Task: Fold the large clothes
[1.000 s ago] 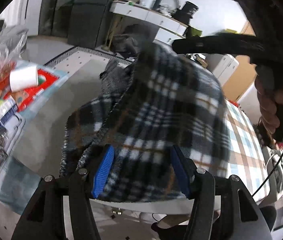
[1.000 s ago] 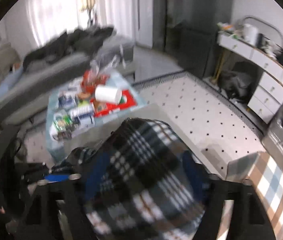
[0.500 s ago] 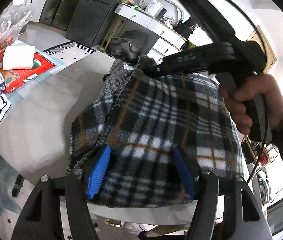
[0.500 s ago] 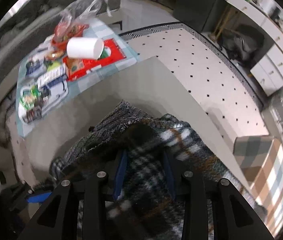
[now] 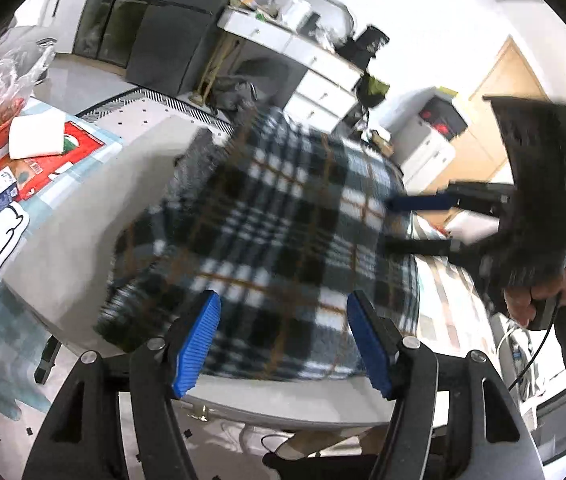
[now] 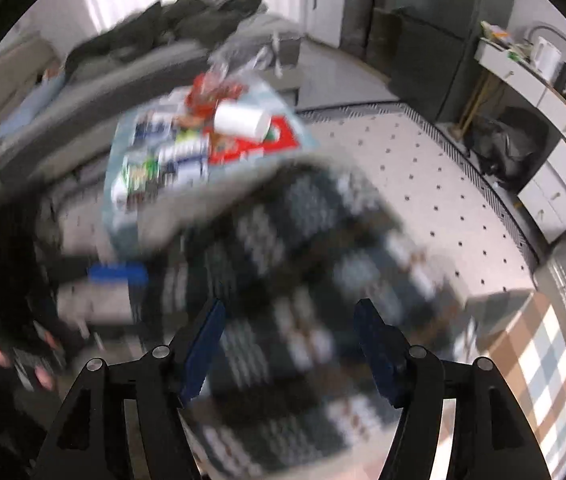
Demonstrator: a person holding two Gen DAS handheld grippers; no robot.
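Counted: one plaid garment (image 5: pixel 283 232); two grippers, left (image 5: pixel 283 340) and right (image 5: pixel 419 224); one paper roll (image 5: pixel 37 136).

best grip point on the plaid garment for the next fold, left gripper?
Probably the near hem of the plaid garment, the edge lying along the near rim of the grey table. Come in low from the near side: that edge slightly overhangs the rim, so one jaw of the left gripper could slip under. Its jaws now stand open, clear of the cloth. The picture is blurred, so layers are unclear.
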